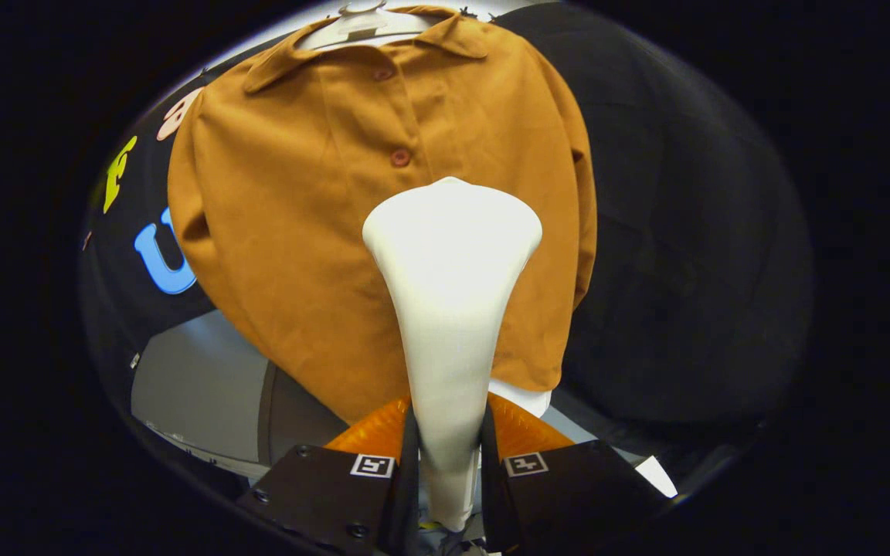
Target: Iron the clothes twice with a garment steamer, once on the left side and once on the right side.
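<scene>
In the gripper view, the gripper [445,463] points forward and slightly upward at a hanging garment, its two fingers [402,471] closed from either side on the narrow neck of a white garment steamer [451,309], both pressing against it. The steamer rises upright from between the fingers and flares into a broad, rounded head with a smooth, matte plastic surface; its head is in front of the lower middle of the shirt [321,232], just below the second visible button [400,157], though whether it touches the cloth cannot be told. The shirt is a mustard-brown, soft-looking fabric with a fine brushed weave, a fold-down collar, a buttoned placket running down the middle and long sleeves hanging at both sides. It hangs from a pale hanger [360,23] at the top, its front facing the gripper. A strip of white fabric [522,398] shows beneath the shirt's hem just beside the steamer's neck. Behind the garment is the black cloth wall [684,232] of the booth, draped in loose folds. Below the shirt's hem, to the left of the fingers, lies a grey flat surface [198,386] with a darker panel next to it.
</scene>
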A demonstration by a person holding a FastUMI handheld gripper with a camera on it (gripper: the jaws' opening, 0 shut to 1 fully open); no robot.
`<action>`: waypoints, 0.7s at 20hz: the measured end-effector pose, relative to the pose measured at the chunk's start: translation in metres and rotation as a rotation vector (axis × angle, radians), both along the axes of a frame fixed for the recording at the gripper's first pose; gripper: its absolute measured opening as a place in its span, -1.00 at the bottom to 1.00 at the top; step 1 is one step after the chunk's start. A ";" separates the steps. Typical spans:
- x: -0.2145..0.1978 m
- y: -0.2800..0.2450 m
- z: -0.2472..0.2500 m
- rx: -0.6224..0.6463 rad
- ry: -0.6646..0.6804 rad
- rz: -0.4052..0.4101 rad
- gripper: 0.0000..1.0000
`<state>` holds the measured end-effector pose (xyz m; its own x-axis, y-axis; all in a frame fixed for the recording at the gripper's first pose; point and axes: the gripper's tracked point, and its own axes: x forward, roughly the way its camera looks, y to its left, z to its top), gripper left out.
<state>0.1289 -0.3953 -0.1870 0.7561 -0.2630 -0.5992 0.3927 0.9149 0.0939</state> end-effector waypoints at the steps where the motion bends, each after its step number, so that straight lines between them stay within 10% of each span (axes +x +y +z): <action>1: 0.006 -0.009 0.013 -0.005 -0.032 -0.014 -0.27; 14: 0.059 -0.063 0.066 0.011 -0.189 -0.048 -0.27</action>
<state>0.1876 -0.4580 -0.1211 0.8423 -0.2954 -0.4508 0.4101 0.8940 0.1804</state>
